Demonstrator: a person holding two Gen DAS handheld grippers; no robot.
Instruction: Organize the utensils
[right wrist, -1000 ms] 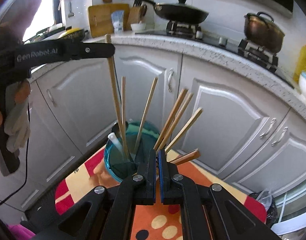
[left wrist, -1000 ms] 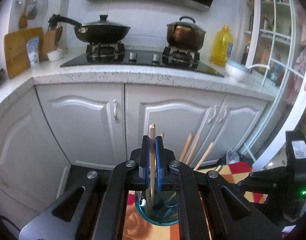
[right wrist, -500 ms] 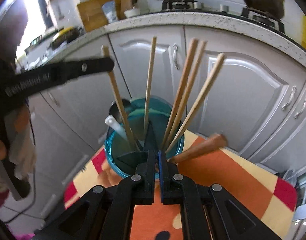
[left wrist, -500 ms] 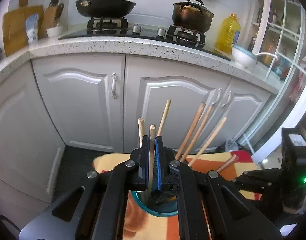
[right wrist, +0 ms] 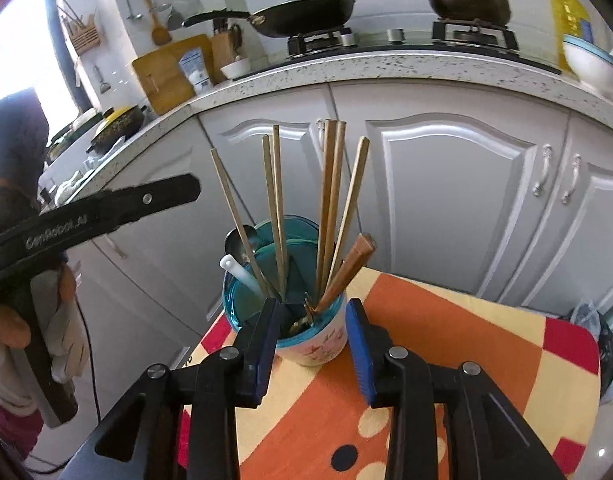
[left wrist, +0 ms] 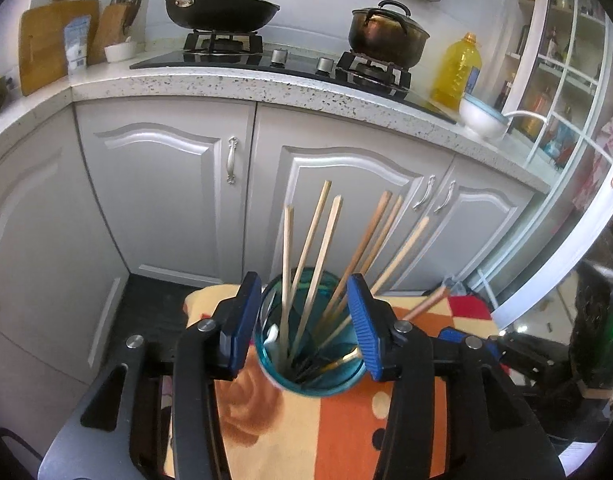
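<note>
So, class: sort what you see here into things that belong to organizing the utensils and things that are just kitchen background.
Belongs to the job:
- utensil cup
- chopsticks
- metal spoon
- brown-handled utensil
- left gripper, right gripper, both open

Just background:
- frying pan
- pot
- oil bottle
- cutting board

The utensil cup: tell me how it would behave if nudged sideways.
The utensil cup probably tips easily: tall chopsticks stand well above its rim, making it top-heavy. It might slide, since it stands on a smooth patterned board. The leaning chopsticks would likely shift and rattle.
</note>
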